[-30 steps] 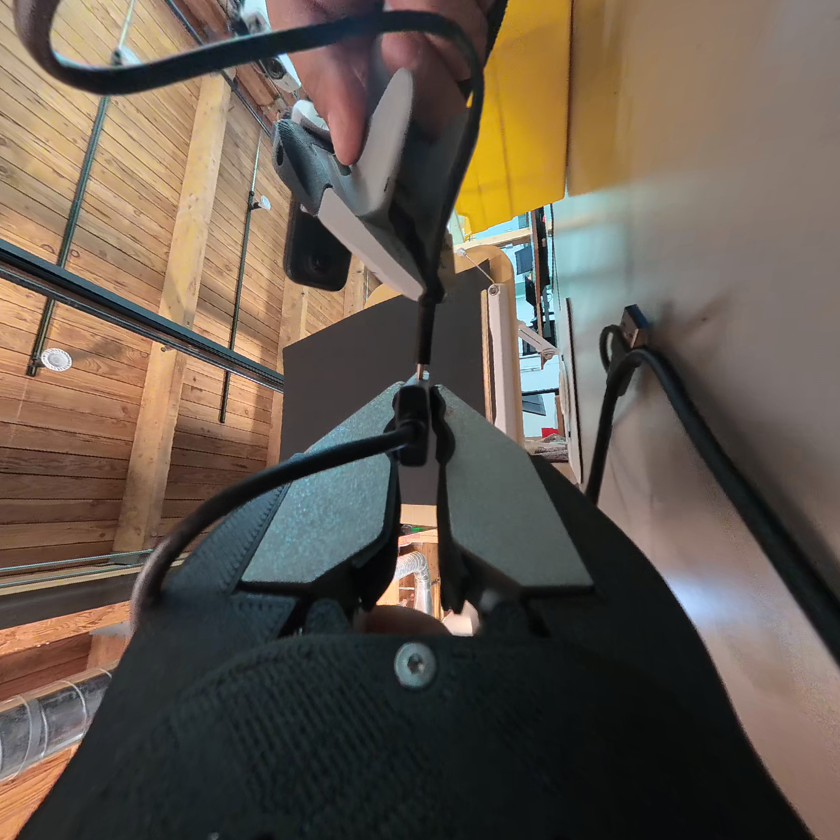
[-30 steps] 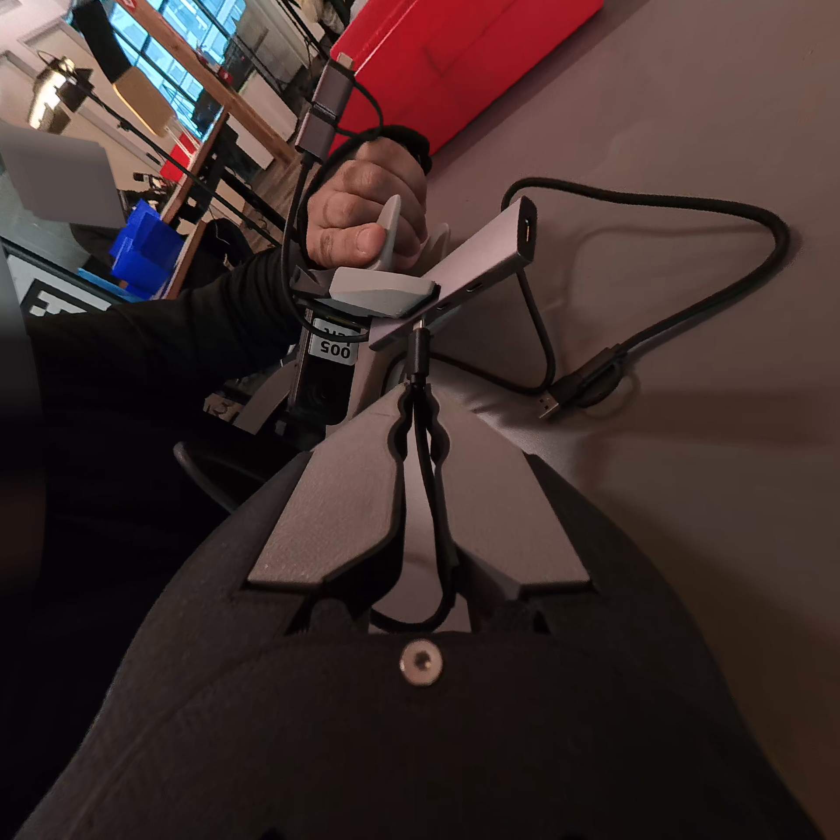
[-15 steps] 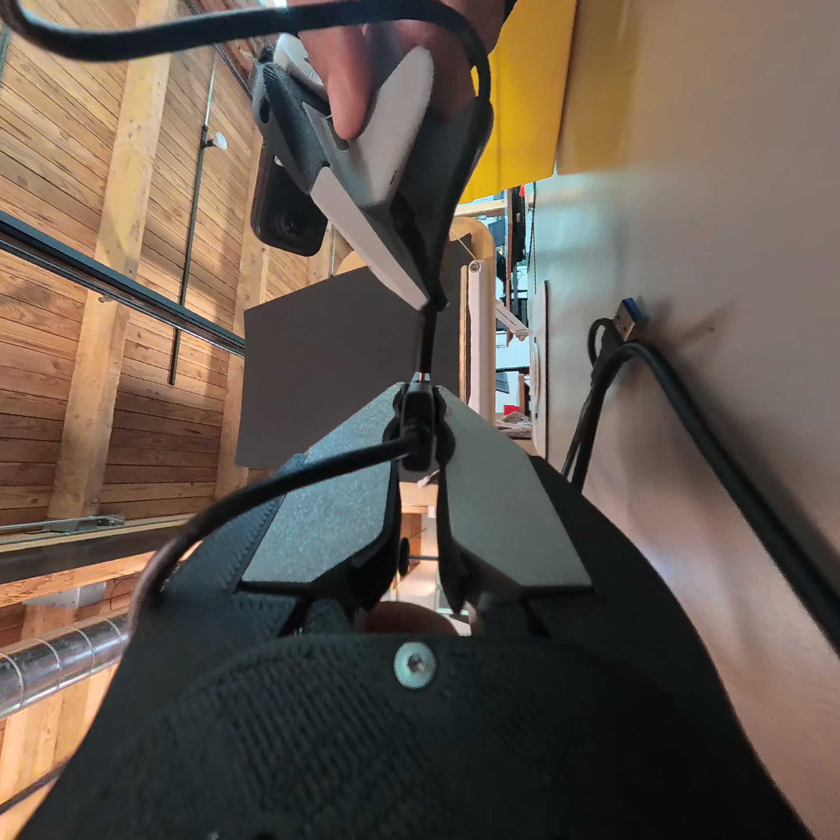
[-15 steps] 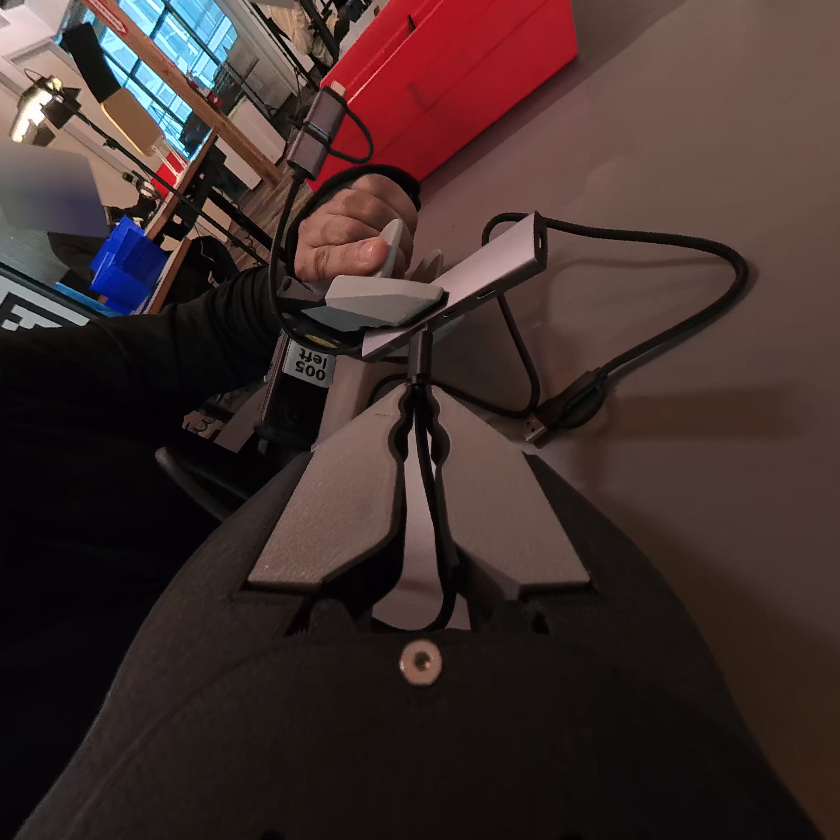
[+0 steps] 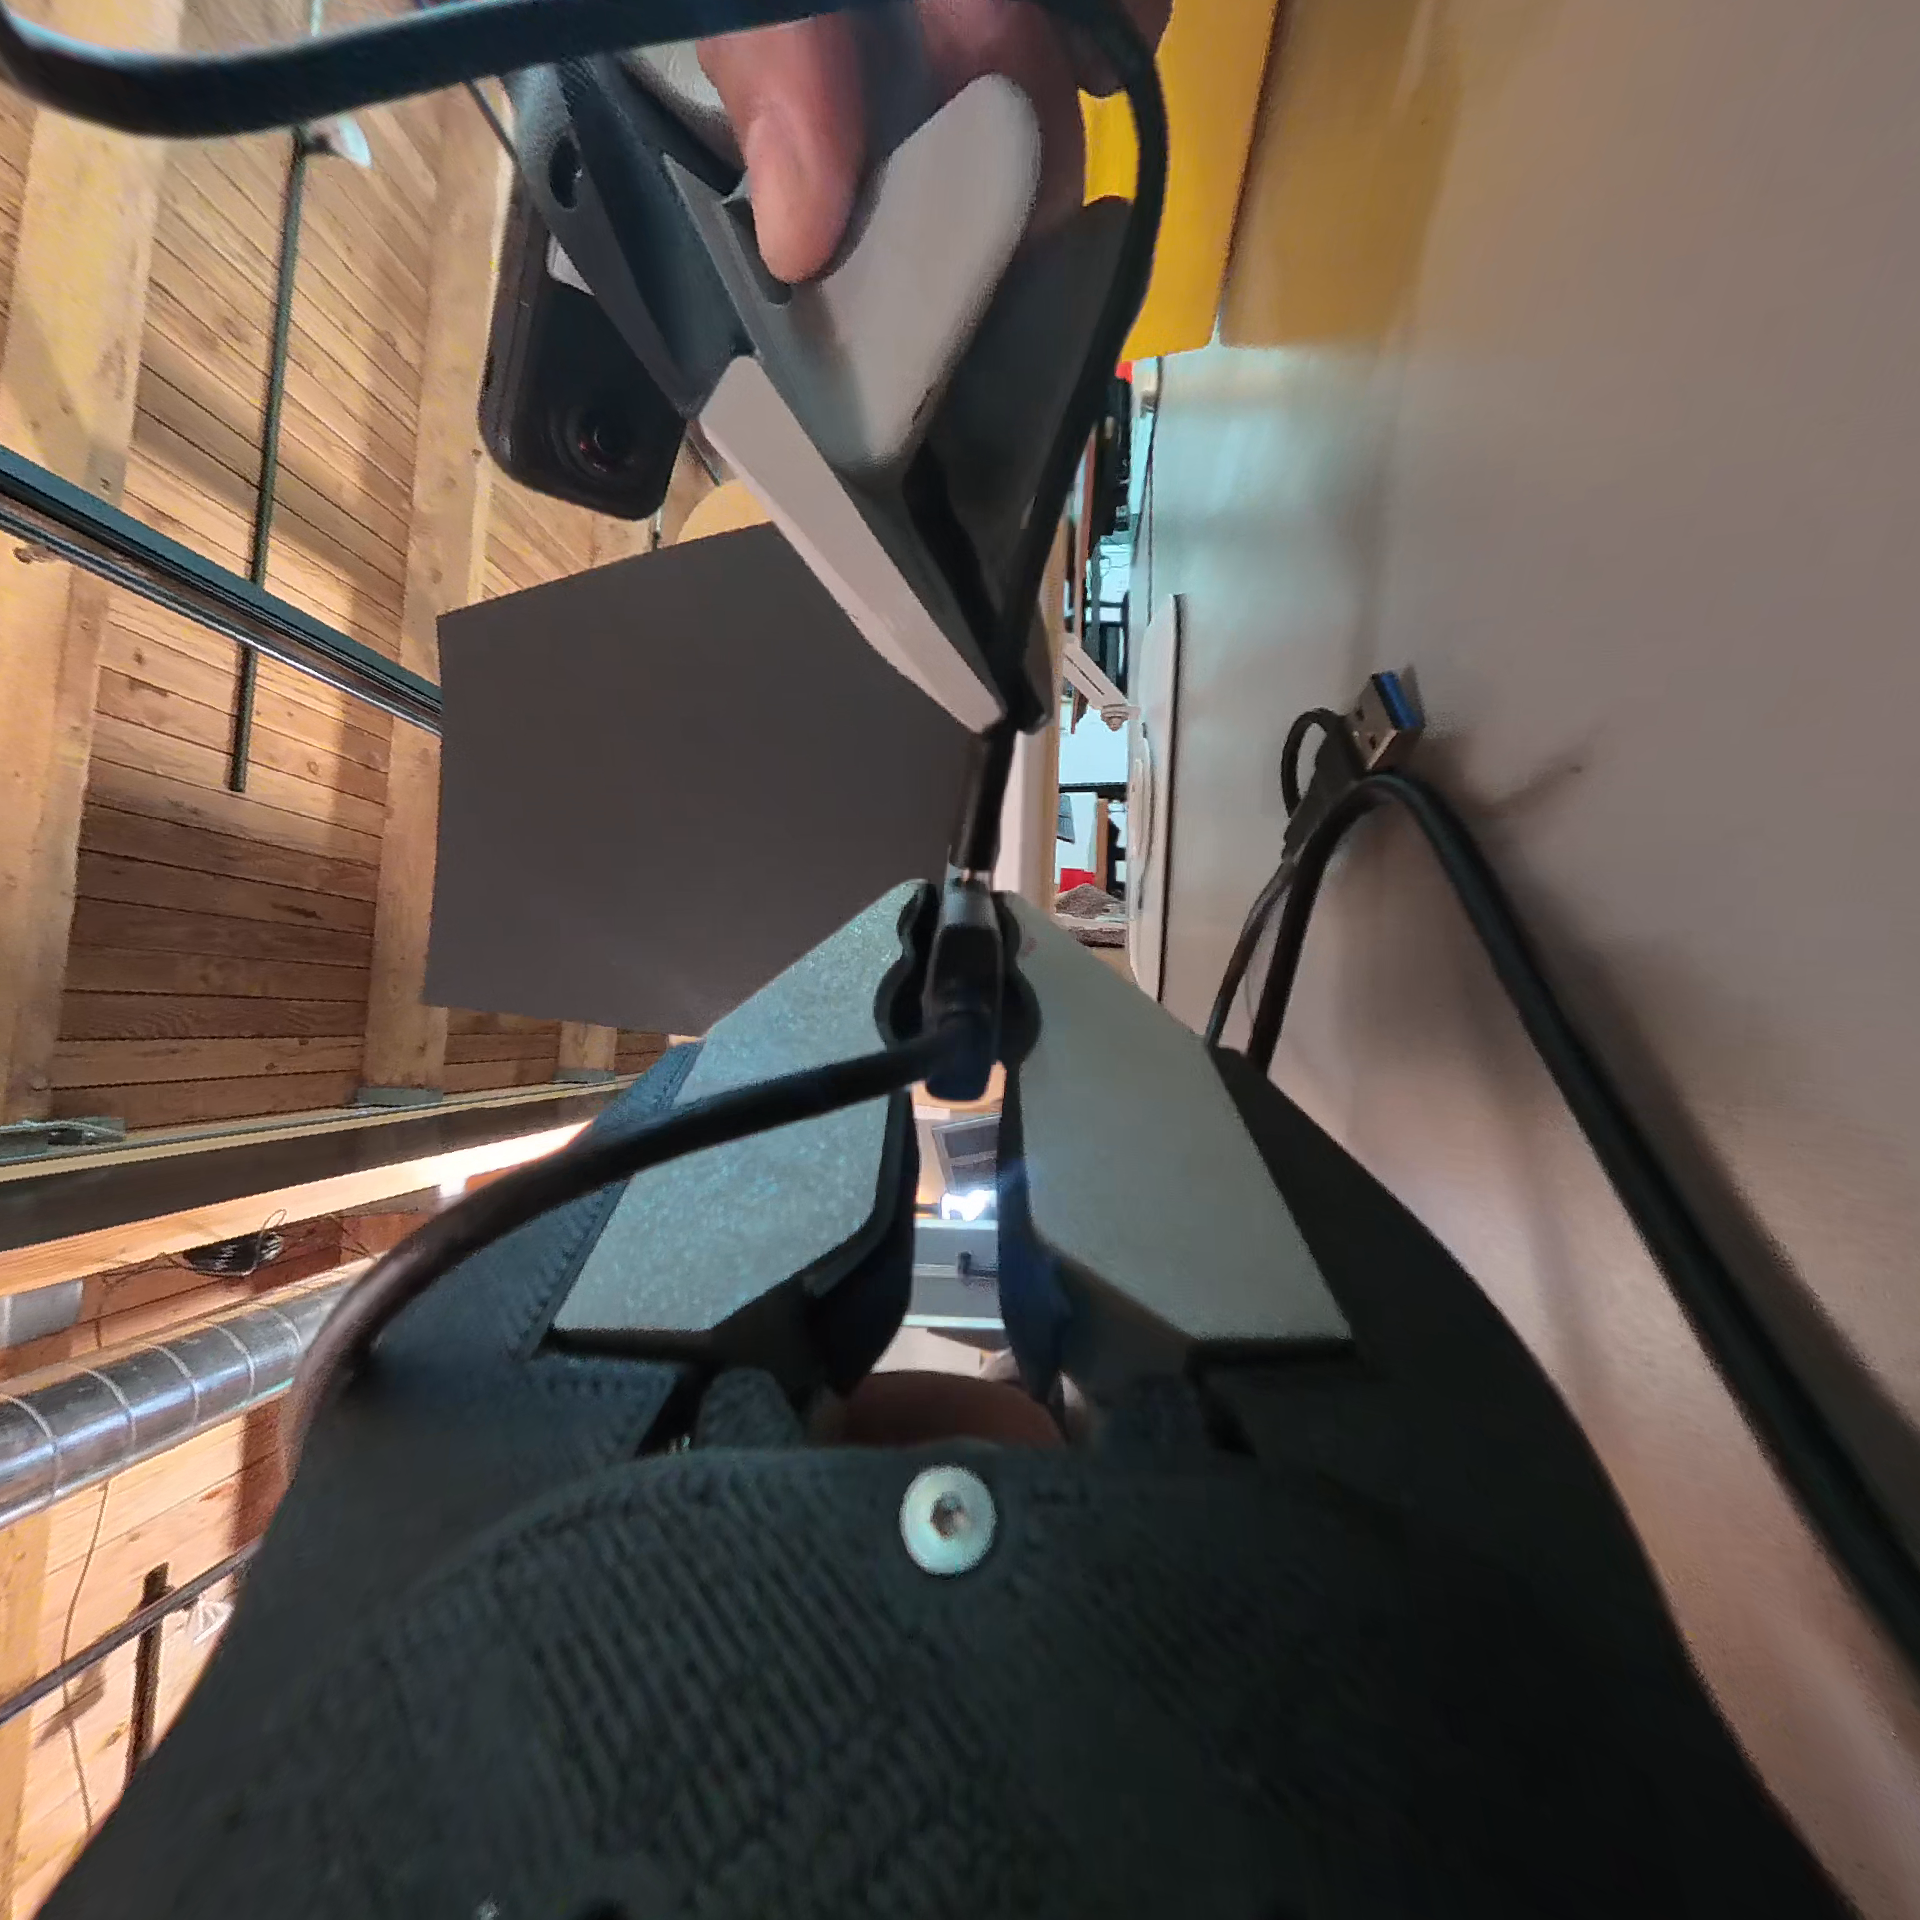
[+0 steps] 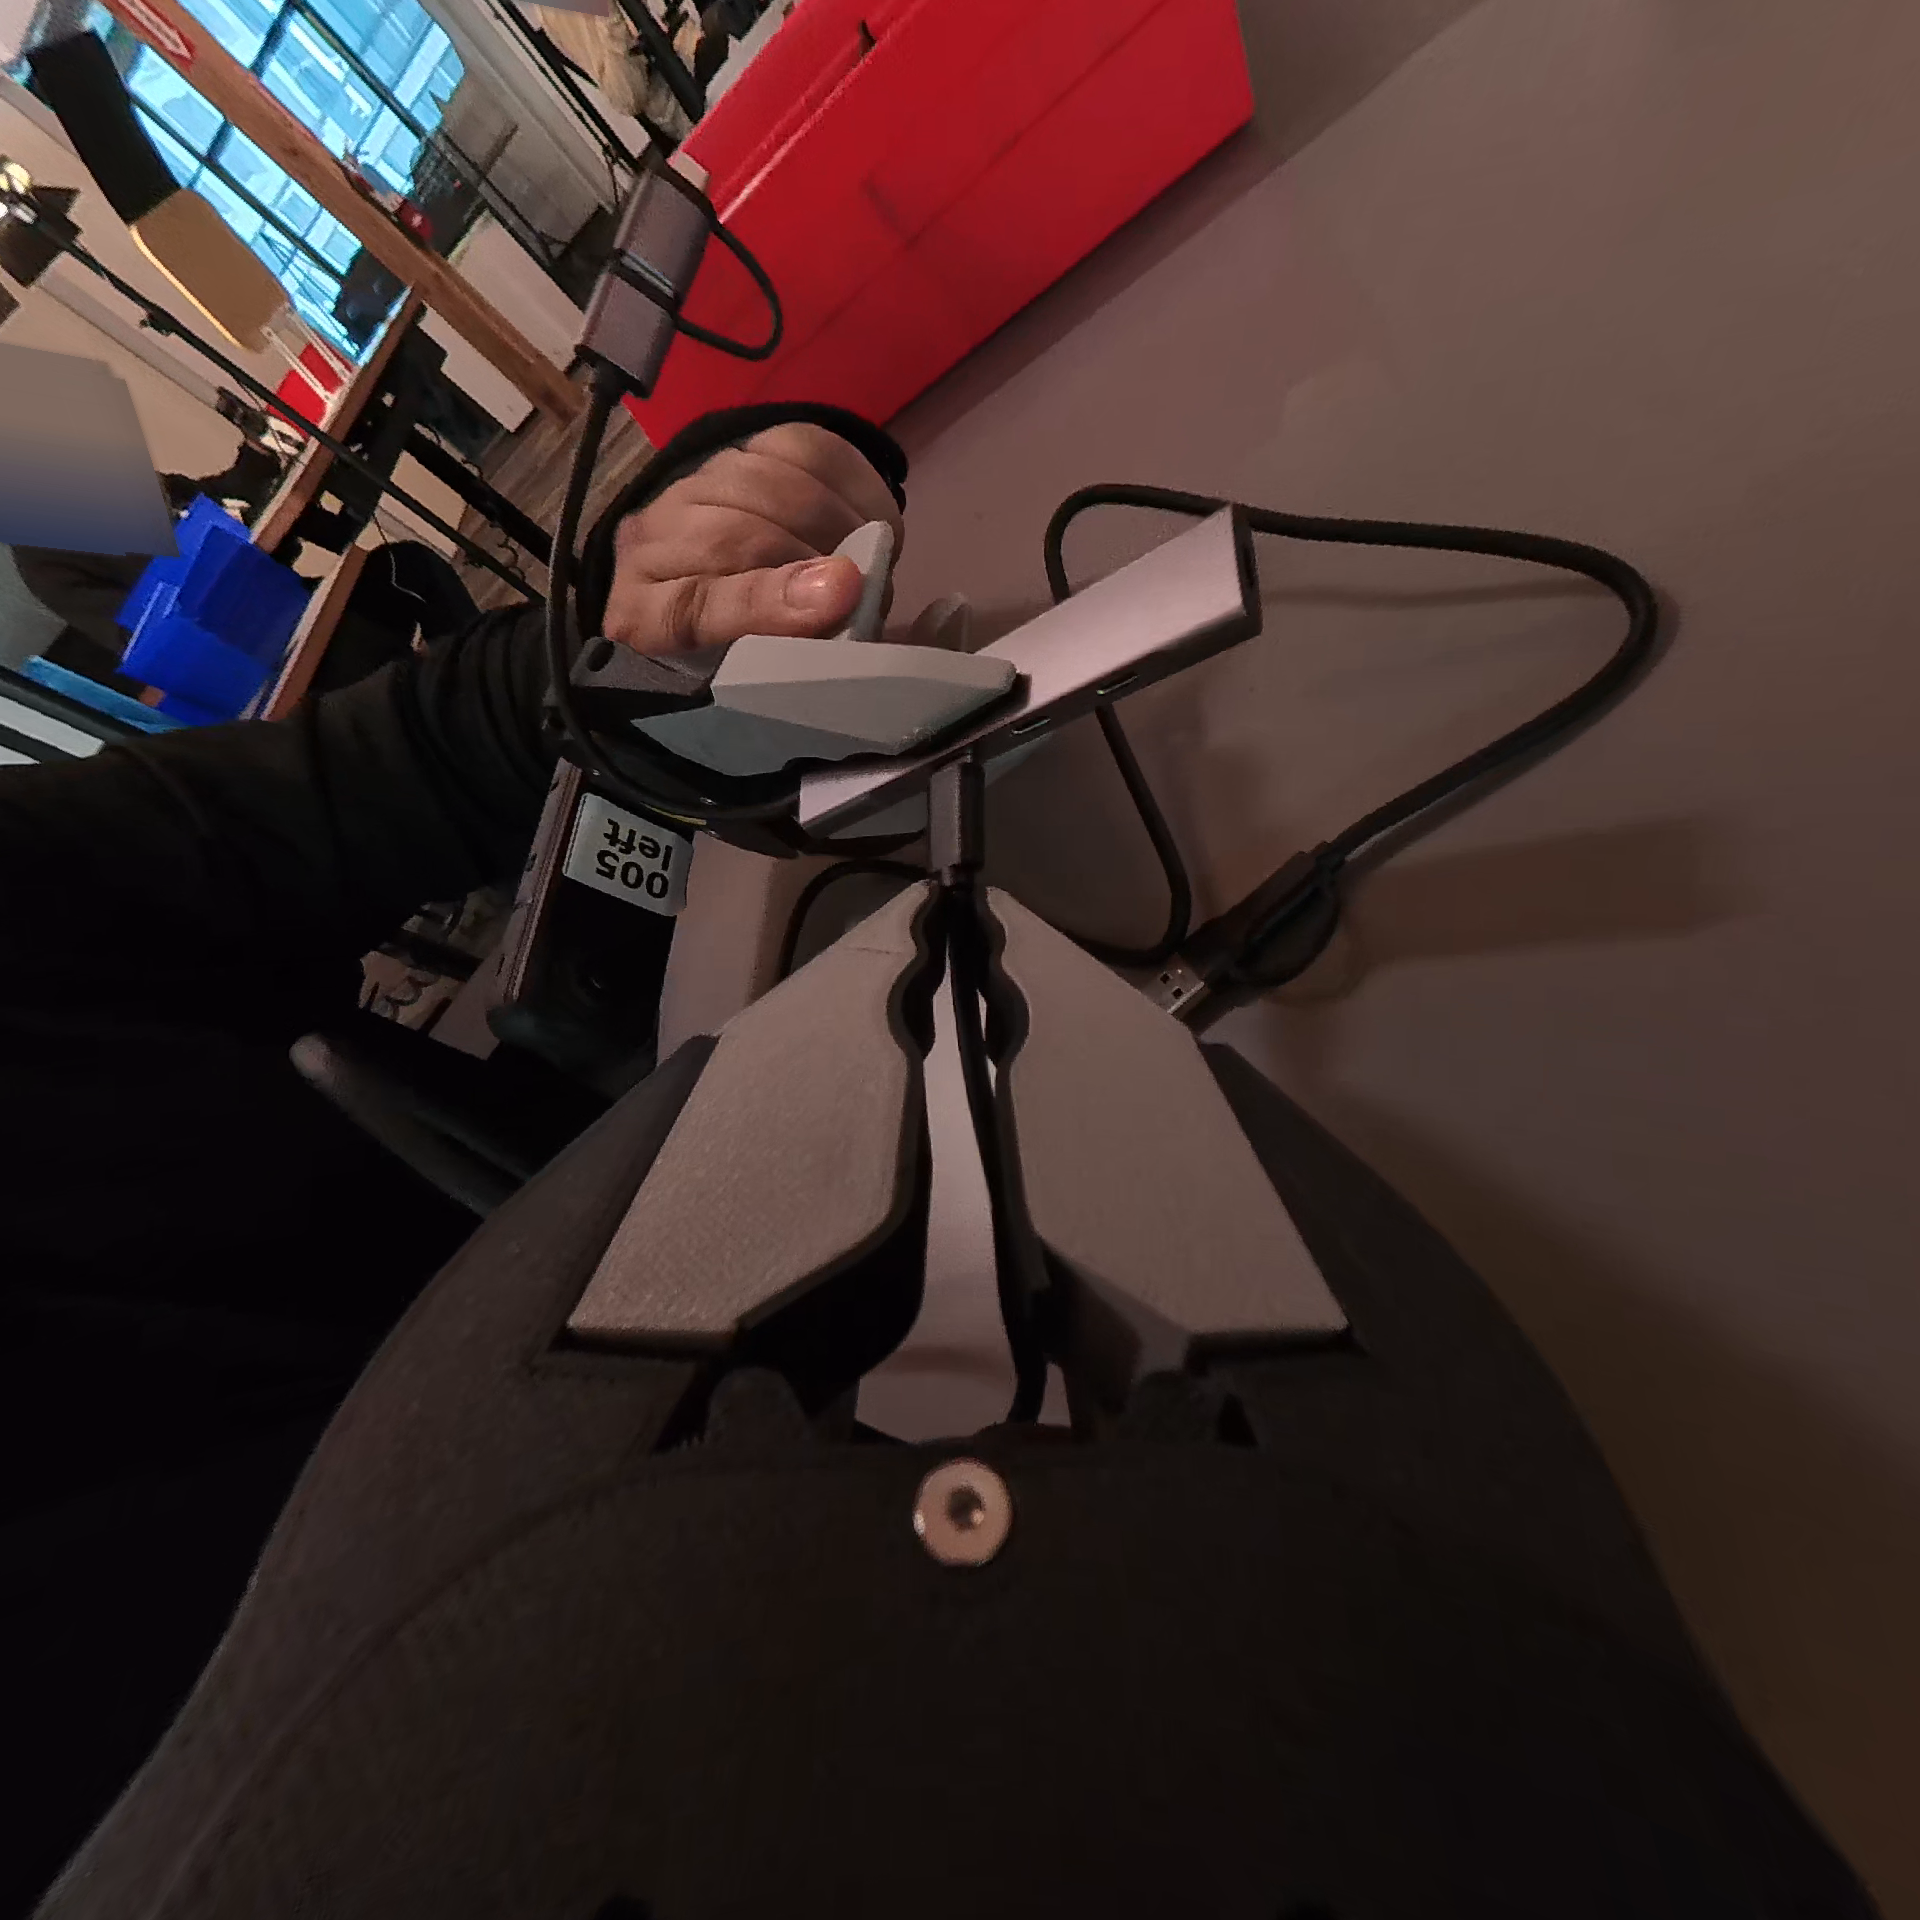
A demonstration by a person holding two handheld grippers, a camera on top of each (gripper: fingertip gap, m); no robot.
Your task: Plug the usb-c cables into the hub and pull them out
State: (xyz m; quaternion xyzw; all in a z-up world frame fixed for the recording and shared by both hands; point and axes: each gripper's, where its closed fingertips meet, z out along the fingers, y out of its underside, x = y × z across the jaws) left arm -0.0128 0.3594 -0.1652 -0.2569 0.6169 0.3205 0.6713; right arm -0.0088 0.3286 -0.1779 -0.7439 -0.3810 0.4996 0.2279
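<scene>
In the right wrist view the left gripper (image 6: 987, 691) is shut on a flat grey hub (image 6: 1138, 608) and holds it tilted above the table. A black usb-c plug (image 6: 954, 816) sits in the hub's side port. My right gripper (image 6: 954, 906) is shut on its black cable just behind the plug. In the left wrist view my left gripper (image 5: 961, 935) is shut on the hub (image 5: 961, 1003), seen edge-on and dark. The plug (image 5: 977, 821) enters the hub from above, held by the right gripper (image 5: 1003, 717). A hand grips each handle.
The hub's black lead loops over the grey table (image 6: 1558, 312) to a USB-A plug (image 6: 1184, 982), also in the left wrist view (image 5: 1387, 717). A grey adapter (image 6: 644, 270) hangs on a cable above the hand. A red box (image 6: 935, 208) stands behind; a yellow box (image 5: 1195, 208) shows too. The grippers are tip to tip, or close to it.
Both grippers have turned and shifted together, still joined through plug and hub. The right gripper looms larger in the left wrist view. The plug stays in the hub.
</scene>
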